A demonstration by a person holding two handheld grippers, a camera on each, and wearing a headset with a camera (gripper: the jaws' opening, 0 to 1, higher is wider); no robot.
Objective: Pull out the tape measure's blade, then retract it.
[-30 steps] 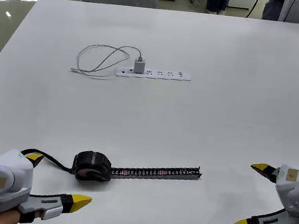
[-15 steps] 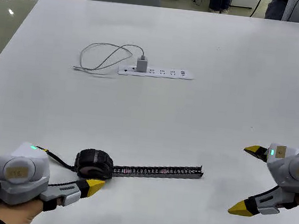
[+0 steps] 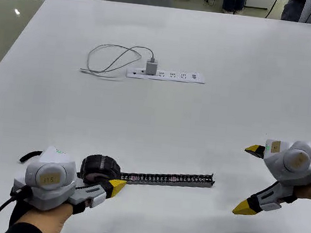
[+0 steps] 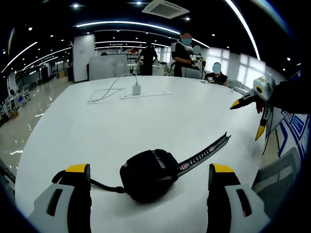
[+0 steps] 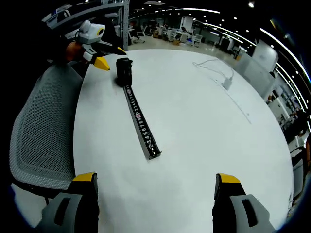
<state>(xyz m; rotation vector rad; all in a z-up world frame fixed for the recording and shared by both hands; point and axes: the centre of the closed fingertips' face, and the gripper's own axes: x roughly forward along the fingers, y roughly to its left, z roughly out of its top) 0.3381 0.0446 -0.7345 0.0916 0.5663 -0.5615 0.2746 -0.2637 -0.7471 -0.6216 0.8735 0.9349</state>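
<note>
On the white bench (image 3: 198,132), the round black tape measure (image 3: 100,169) sits between the jaws of the spread left claw (image 4: 149,169), which should close squarely on it. The spread right claw (image 3: 247,178), well apart from the tape measure, should pinch the tip (image 3: 211,179) of its partly drawn, numbered blade (image 3: 168,178).

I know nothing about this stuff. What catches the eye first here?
A black tape measure lies near the front of the white table, its blade pulled out toward the right gripper, which hovers open beyond the blade's tip. The yellow-tipped left gripper sits open with a jaw on either side of the case.
</note>
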